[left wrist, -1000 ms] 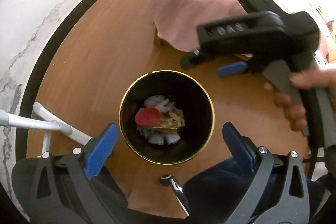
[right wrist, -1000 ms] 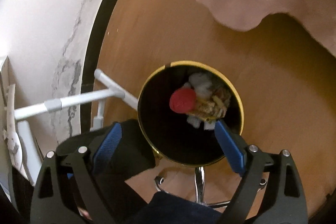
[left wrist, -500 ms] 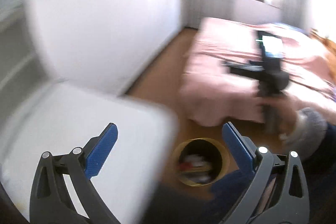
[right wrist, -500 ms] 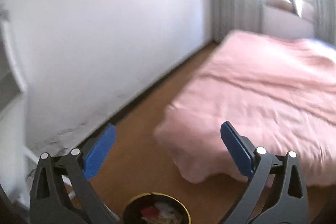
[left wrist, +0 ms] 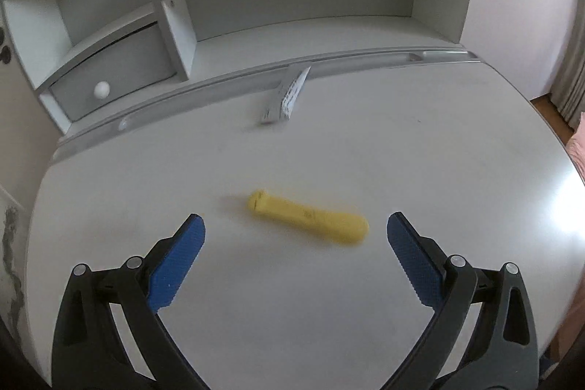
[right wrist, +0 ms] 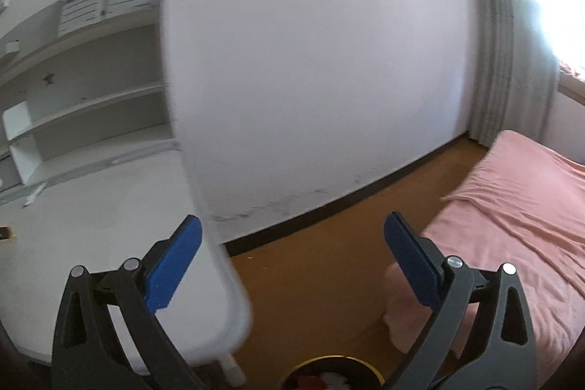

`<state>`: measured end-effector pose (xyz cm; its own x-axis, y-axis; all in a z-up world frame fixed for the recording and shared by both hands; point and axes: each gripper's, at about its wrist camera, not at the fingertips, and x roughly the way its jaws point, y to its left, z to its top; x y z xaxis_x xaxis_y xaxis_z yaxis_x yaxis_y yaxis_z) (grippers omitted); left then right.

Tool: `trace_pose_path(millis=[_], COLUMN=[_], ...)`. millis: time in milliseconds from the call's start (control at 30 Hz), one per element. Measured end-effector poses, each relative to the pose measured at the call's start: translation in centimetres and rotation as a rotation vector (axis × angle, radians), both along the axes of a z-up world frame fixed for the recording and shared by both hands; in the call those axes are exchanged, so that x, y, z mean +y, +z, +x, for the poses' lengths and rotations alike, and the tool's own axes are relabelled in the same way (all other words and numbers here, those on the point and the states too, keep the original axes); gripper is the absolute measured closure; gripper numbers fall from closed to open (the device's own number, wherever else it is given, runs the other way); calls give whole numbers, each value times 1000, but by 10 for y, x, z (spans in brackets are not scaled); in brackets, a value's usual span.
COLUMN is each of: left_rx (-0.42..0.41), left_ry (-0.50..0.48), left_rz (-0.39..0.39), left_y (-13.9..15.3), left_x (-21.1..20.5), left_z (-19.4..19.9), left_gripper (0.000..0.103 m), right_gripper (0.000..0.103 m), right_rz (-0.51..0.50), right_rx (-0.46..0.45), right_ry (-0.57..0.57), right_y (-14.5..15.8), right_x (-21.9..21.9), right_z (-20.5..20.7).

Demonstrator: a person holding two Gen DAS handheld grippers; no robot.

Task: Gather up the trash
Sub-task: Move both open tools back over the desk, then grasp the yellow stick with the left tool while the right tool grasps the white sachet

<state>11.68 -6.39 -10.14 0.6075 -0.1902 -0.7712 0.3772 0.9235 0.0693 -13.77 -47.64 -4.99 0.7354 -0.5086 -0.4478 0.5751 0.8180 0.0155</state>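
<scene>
A yellow elongated object [left wrist: 309,217] lies on the white desk [left wrist: 329,141], just beyond and between my left fingers. My left gripper [left wrist: 295,251] is open and empty, held over the desk. A folded white wrapper [left wrist: 287,95] lies near the desk's back rail. My right gripper [right wrist: 292,258] is open and empty, off the desk's right edge above the floor. The black bin with a gold rim [right wrist: 331,373] shows at the bottom of the right wrist view, with trash inside.
A white shelf unit [left wrist: 172,6] with a small drawer [left wrist: 109,72] stands at the desk's back. A pink bed [right wrist: 512,225] lies to the right across the brown floor [right wrist: 329,236]. The desk's right edge [right wrist: 215,243] is close to my right gripper.
Both grippers have risen from over the bin. The left has swung onto the desk toward the yellow object; the right now looks across the room past the desk's edge.
</scene>
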Motion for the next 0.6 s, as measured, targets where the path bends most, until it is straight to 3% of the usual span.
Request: trace_pose_path(millis=[100, 267, 400, 600], left_rx=[19, 9, 29, 49], left_ry=[-13, -29, -11, 34], left_rz=[55, 125, 119, 121], left_y=[-13, -13, -17, -18], left_x=[-20, -18, 10, 40], left_z=[17, 23, 25, 17], left_gripper=[6, 6, 6, 6], right_gripper=[7, 7, 7, 7], right_rz=[5, -8, -55, -36], right_rx=[9, 47, 51, 54], right_ry=[46, 138, 206, 332], right_y=[2, 6, 11, 8], right_x=[15, 47, 70, 98], right_z=[18, 45, 68, 102])
